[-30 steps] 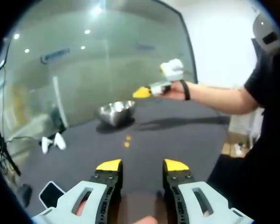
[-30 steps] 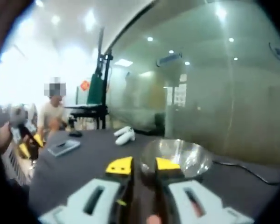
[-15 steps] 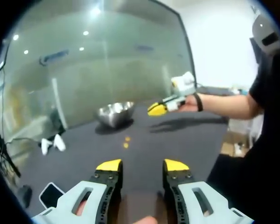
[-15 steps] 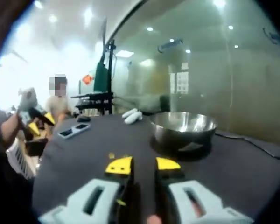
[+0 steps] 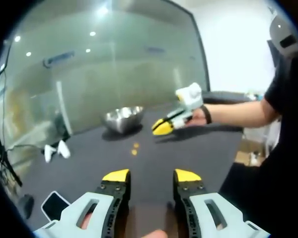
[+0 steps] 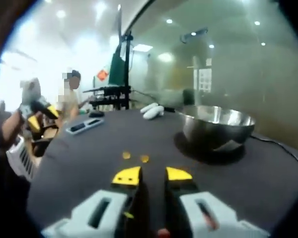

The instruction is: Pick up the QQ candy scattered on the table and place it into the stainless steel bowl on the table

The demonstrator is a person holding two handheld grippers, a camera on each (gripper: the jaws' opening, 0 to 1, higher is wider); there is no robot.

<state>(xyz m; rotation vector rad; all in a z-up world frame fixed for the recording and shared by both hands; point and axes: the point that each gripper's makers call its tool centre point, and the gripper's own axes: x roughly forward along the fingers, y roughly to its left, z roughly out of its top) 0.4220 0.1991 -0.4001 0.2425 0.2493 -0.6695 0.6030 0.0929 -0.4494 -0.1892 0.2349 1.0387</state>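
A stainless steel bowl (image 5: pixel 123 118) (image 6: pixel 216 124) stands on the dark table (image 5: pixel 198 148). Two small orange candies (image 5: pixel 135 148) (image 6: pixel 135 157) lie on the table in front of it. My left gripper (image 5: pixel 152 176) is held low over the near table, open with nothing between its jaws. My right gripper (image 6: pixel 153 176) points at the two candies from a short way back; its jaws stand a narrow gap apart with nothing between them. In the left gripper view the right gripper (image 5: pixel 164 127) hangs just right of the candies, held out on a person's arm.
A phone (image 5: pixel 54 205) (image 6: pixel 84 125) and a pair of white controllers (image 5: pixel 54 150) (image 6: pixel 153 110) lie on the table. A cable (image 6: pixel 283 148) runs behind the bowl. A glass wall stands beyond the table. The left gripper (image 6: pixel 42 116) shows at the table's left edge. A person sits in the background.
My right gripper drew back from above the bowl and came down toward the two candies. The left gripper stayed where it was, still open.
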